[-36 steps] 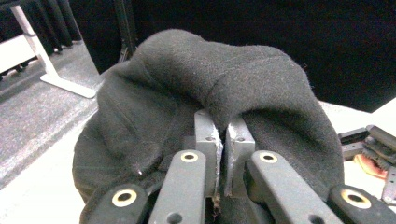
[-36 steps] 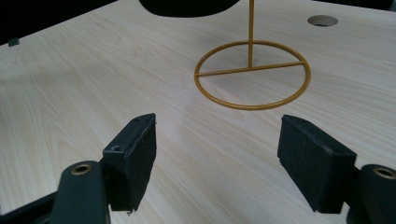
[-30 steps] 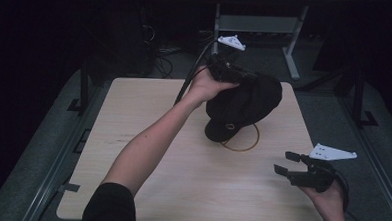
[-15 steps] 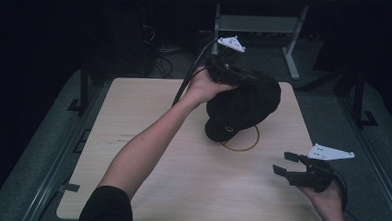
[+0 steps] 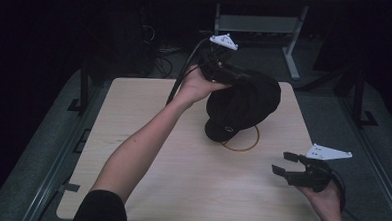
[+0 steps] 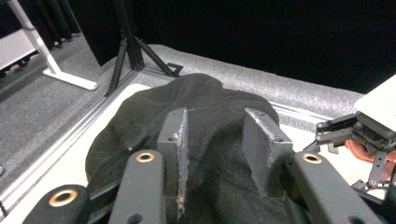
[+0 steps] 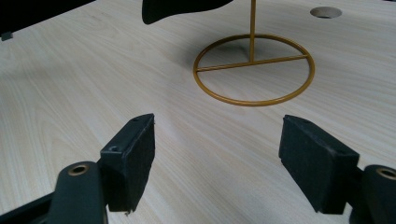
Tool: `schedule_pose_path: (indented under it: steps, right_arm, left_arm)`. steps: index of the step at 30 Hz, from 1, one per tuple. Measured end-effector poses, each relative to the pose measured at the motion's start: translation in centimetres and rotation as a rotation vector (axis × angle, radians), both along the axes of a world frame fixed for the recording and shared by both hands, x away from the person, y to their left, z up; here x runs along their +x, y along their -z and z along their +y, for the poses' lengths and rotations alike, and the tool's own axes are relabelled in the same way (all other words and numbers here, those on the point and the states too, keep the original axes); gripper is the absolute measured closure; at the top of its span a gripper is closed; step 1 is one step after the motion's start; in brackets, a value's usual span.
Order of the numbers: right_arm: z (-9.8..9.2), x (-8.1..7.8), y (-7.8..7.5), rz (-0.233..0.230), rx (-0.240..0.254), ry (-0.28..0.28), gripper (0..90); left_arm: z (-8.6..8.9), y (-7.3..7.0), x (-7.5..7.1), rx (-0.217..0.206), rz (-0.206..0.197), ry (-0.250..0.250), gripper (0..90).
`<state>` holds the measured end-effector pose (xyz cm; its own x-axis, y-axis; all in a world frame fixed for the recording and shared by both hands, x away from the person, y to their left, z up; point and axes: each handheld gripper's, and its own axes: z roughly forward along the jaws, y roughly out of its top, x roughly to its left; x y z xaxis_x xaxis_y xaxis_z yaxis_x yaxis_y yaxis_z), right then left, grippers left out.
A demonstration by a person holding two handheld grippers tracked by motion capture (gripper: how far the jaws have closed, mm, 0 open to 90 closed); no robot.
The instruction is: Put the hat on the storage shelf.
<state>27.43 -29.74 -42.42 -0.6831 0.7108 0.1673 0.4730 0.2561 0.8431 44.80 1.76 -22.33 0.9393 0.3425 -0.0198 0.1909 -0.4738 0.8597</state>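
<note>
Not much has shifted since the earlier frame: the left gripper point(image 5: 235, 74) sits at the same spot on the cap point(image 5: 244, 105), but its jaws have just been opening. In the left gripper view the two pads stand apart with the black cloth of the cap point(image 6: 205, 121) bulging up between them, so it looks like it's let go, jaws parted around the fabric rather than pinching it. The right gripper hasn't budged.

The cap is perched on a gold stand point(image 5: 242, 142) near the far right part of the counter point(image 5: 147, 153), draped over the top so the stand's ring base peeks out below it. The brim hangs toward the person's side.

The right gripper point(image 5: 291, 164) hovers over the near right corner of the counter, well apart from the cap, jaws wide and nothing in them. Its own view looks between the pads point(image 7: 133, 158) at bare wood, with the stand's ring and thin post point(image 7: 252, 70) ahead and the cap's edge point(image 7: 182, 9) at the top.
</note>
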Motion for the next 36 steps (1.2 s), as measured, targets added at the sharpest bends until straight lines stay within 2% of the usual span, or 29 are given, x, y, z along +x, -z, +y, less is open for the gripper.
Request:
schedule_pose_path:
  steps: [10,14,29,32,36]
  right_arm:
    - [0.1,0.2,0.3,0.005,-0.007,0.016,24.0]
    - [0.2,0.2,0.3,0.003,-0.012,0.026,23.9]
    - [0.5,0.2,0.4,0.002,-0.027,0.048,22.6]
    - [0.6,0.2,0.4,0.001,-0.027,0.05,22.6]
    - [0.9,0.3,0.4,0.004,-0.03,0.052,22.5]
  left_arm:
    - [1.6,0.4,0.0,-0.007,0.038,-0.038,53.5]
    - [2.3,0.3,-0.3,-0.03,0.032,-0.044,52.4]
    - [5.4,1.0,-1.2,-0.033,0.031,-0.091,47.2]
    - [6.0,1.1,-1.3,-0.052,0.043,-0.1,46.4]
    - [6.8,1.2,-1.7,-0.061,0.037,-0.11,45.6]
